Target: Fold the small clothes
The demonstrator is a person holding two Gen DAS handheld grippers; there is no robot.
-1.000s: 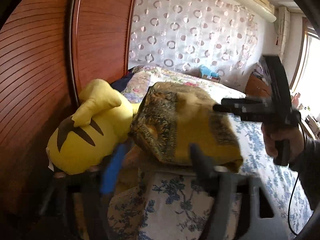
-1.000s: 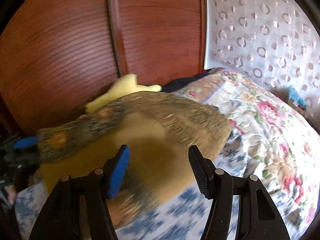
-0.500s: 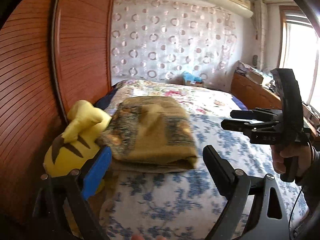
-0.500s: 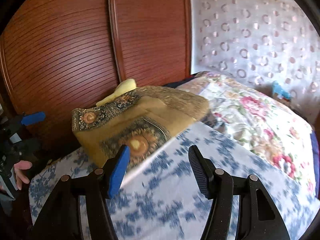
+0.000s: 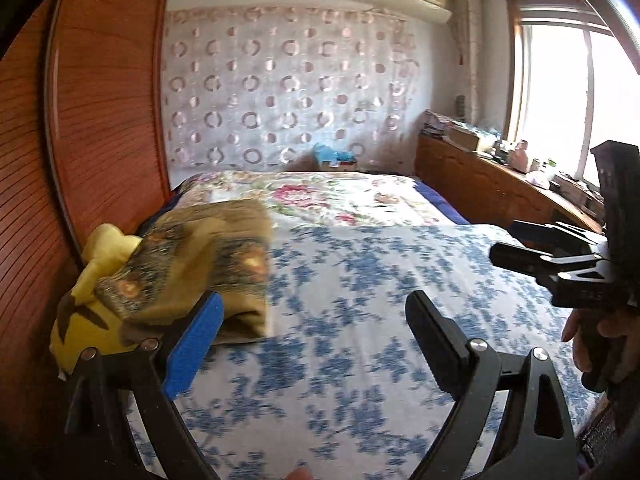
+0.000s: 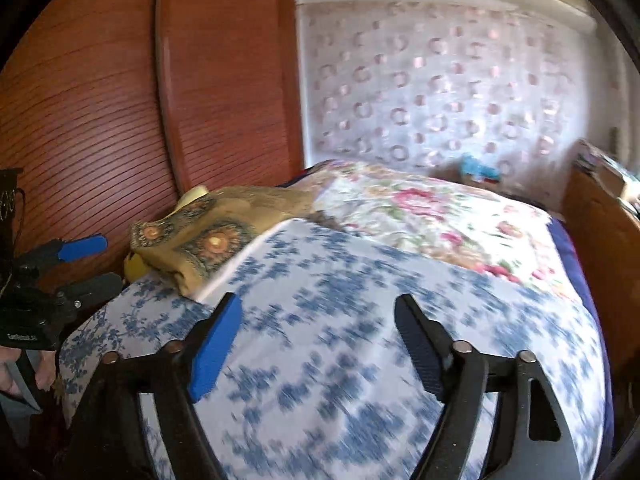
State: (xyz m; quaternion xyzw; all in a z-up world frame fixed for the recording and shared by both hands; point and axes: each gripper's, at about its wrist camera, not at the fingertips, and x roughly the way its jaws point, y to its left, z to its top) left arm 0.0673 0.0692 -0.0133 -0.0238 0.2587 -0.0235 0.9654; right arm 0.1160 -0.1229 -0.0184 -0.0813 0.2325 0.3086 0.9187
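A folded mustard-brown garment [image 5: 208, 264] with orange medallion print lies at the left edge of the bed, partly on a yellow plush toy [image 5: 86, 312]. It also shows in the right wrist view, the garment [image 6: 208, 236] lying far left. My left gripper [image 5: 312, 328] stands open, nothing between its fingers, the garment just beyond its blue pad. My right gripper [image 6: 316, 328] hangs over the blue-flowered sheet [image 6: 360, 340], its jaws opening and empty. Each gripper shows in the other's view, right gripper [image 5: 524, 248] and left gripper [image 6: 86, 264].
A wooden slatted headboard [image 5: 92, 120] rises on the left. A rose-patterned quilt [image 5: 332, 196] covers the far bed. A wooden cabinet [image 5: 492, 184] with clutter runs along the right under a bright window [image 5: 568, 96]. A circle-patterned curtain [image 5: 288, 96] hangs behind.
Both grippers pulled back from the folded garment, which now lies alone by the plush toy. The right gripper's jaws widened. Both views swung right toward the room.
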